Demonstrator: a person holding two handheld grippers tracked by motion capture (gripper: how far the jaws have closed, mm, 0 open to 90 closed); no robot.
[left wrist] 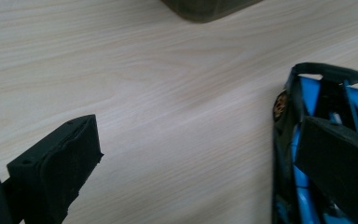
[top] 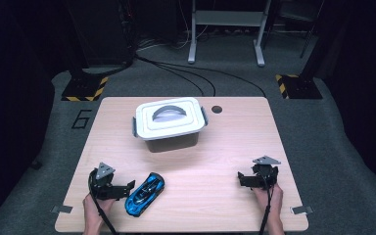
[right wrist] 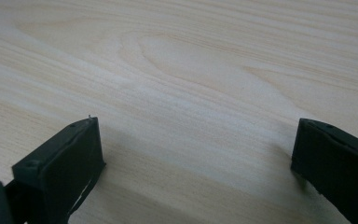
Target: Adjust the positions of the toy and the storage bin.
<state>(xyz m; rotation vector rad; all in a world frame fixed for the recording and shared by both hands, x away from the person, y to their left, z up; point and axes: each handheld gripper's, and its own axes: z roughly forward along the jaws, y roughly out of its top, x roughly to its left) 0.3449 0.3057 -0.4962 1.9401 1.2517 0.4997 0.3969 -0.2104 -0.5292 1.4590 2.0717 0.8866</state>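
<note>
A blue and black toy car lies on the wooden table near its front left. My left gripper stands open just left of the car, its right jaw over the car's edge; in the left gripper view the car shows beside that jaw and bare wood lies between the jaws. My right gripper rests open at the front right, its jaws wide apart over bare wood. A grey-lidded plastic box with a handle stands at the table's middle back, lid on.
A round cable hole sits in the table right of the box. Beyond the table are floor cables, a metal stand and yellow-black striped bases. The box's lower corner shows at the top of the left gripper view.
</note>
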